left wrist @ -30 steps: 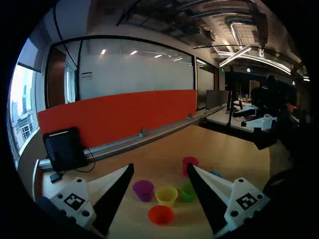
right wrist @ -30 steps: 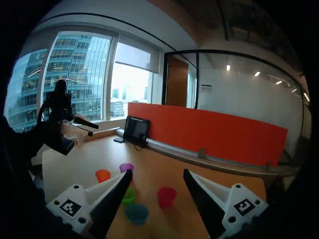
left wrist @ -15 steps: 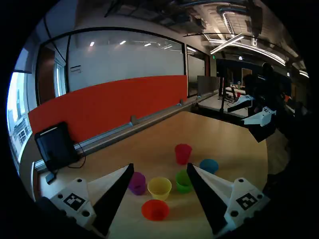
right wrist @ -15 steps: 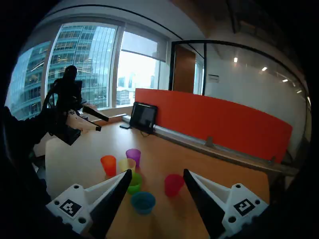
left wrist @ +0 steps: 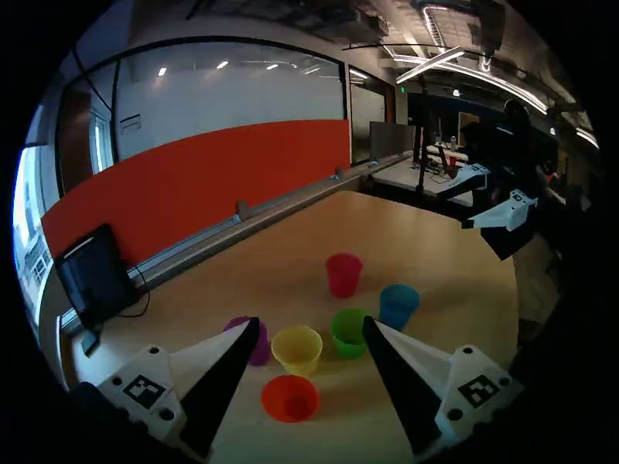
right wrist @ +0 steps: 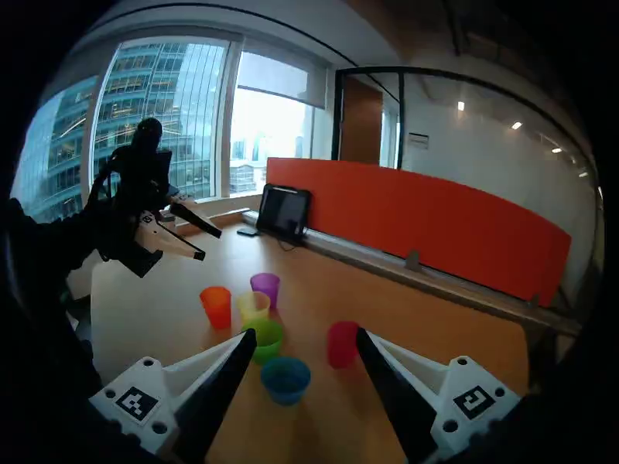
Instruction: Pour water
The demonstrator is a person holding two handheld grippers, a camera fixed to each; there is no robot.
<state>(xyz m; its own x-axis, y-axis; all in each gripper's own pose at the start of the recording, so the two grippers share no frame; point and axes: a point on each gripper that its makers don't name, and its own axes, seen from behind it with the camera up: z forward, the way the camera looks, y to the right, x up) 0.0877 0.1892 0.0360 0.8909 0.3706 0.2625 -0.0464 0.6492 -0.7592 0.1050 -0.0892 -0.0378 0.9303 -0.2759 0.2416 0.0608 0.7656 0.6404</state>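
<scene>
- Table (left wrist: 433, 255) of pale wood carries six things, all upright and close together: an orange cup (left wrist: 290, 397), a yellow cup (left wrist: 297, 348), a purple cup (left wrist: 259, 349), a green cup (left wrist: 350, 332), a blue cup (left wrist: 398, 305) and a red cup (left wrist: 343, 274).
- Seen from the left gripper view, the orange cup is nearest, with the yellow cup just beyond it.
- The purple cup stands left of the yellow one, partly hidden behind a finger; the green cup stands right of it.
- The red cup is farthest, and the blue cup sits to its right, a little nearer.
- The left gripper (left wrist: 308, 319) hovers over the near side of the cluster, fingers spread wide and holding nothing.
- The right gripper (right wrist: 303, 332) hovers at the opposite side, just as wide open and empty, with the blue cup nearest to it.
- Whether any cup has water in it cannot be told.
- An orange partition (left wrist: 193, 185) runs along the far edge of the table, with a black tablet (left wrist: 93, 278) leaning against it at the left.
</scene>
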